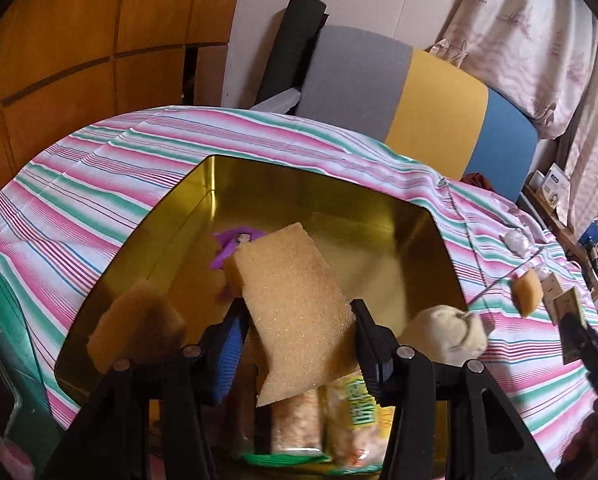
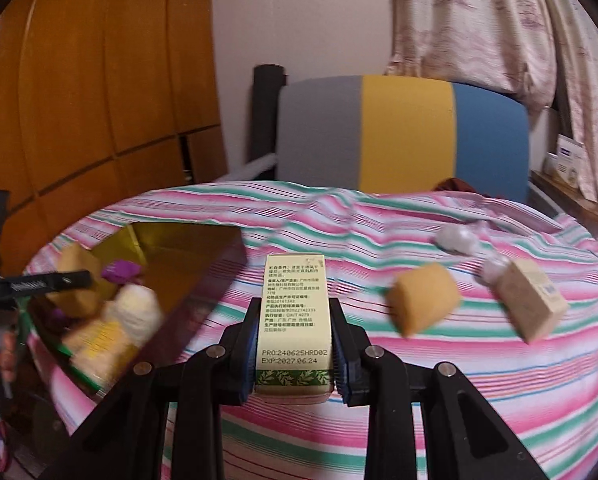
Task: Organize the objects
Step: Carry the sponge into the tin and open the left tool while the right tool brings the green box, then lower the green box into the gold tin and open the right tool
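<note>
Sponge (image 1: 295, 312) is hanging tilted between the left gripper (image 1: 299, 344) fingers, over the open gold tin (image 1: 139, 240), which is already holding a snack packet (image 1: 355, 412), a purple piece (image 1: 229, 246) and another sponge (image 1: 137, 320). Releasing low over the bare floor of the tin looks wisest, so it is not bouncing out. The right gripper (image 2: 293, 344) is clamping a printed carton (image 2: 294, 320) above the striped cloth (image 2: 419, 380), level and pointing forward, right of the tin.
</note>
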The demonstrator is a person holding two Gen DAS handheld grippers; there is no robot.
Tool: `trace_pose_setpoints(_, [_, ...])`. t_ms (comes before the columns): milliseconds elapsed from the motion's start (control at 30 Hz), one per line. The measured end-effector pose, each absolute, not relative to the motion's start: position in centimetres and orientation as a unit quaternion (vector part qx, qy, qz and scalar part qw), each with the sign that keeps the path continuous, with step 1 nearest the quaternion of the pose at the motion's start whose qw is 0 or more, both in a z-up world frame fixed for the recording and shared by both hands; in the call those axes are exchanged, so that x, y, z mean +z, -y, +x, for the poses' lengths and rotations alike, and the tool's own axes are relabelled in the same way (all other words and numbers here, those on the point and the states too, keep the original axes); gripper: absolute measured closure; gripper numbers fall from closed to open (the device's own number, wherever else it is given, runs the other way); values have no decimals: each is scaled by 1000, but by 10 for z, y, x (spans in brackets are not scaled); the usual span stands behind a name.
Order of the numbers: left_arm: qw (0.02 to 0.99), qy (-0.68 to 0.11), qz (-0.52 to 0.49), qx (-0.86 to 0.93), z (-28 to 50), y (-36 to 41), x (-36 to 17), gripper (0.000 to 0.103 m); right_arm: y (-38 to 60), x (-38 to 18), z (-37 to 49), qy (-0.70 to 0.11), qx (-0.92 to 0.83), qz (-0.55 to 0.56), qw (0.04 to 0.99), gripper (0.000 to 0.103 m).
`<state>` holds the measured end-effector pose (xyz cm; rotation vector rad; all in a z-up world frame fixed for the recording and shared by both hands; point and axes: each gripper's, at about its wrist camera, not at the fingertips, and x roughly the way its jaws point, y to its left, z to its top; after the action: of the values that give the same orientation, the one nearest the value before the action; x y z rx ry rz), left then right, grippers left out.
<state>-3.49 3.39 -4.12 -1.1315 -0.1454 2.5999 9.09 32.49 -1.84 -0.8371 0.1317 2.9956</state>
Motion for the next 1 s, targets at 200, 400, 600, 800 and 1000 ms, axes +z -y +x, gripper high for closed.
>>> trace_pose_setpoints(200, [135,58,-399,905,-45,-22,-47,49,-298,-11,77,-50,961,-270,-19,73])
trace_pose_setpoints(400, [132,65,-391,909,-37,-19,-43,33,-270,-6,66,-32,960,-273,-53,73])
trace_pose_setpoints(600, [121,99,-372,915,-13,-12,-39,11,-251,0,49,-17,957,-277,-79,73])
trace_pose_setpoints(800, [101,138,-369,914,2,-4,-39,2,-237,-1,27,-5,951,-294,-95,73])
trace_pose_setpoints(1000, [91,122,-371,916,8,-10,-39,2,-230,-9,5,-19,943,-319,-97,73])
